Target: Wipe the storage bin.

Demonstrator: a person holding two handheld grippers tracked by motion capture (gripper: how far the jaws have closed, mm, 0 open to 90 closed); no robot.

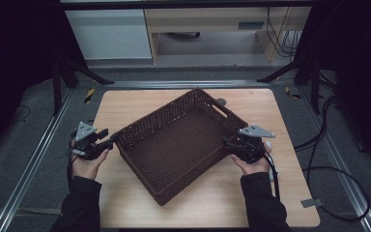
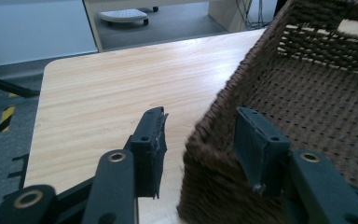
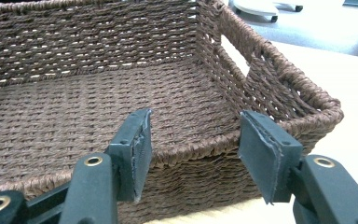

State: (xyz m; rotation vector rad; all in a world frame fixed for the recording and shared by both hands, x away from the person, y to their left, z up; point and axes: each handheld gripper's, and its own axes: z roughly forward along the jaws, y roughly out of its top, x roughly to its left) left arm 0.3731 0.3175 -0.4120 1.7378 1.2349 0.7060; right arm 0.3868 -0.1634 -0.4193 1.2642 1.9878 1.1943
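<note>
Although it is wide, the woven basket (image 1: 178, 140) looks light, because it is empty and made of thin brown twisted cord. It stands in the middle of the wooden table (image 1: 140, 104), turned at an angle to the table's edges. Its walls seem stiff enough to keep their shape, but I judge they will bend a little under a strong pinch, and the rough weave should not slip between the pads.

The left gripper (image 2: 198, 140) is at the basket's left corner with its jaws apart; the rim stands between them, and from this angle they do not seem to press it. The right gripper (image 3: 193, 149) is at the right side wall, its jaws also apart, one over the inside and one beyond the corner.

A good hold is the thick braided rim, or the handle opening (image 3: 235, 53) in the short wall.
</note>
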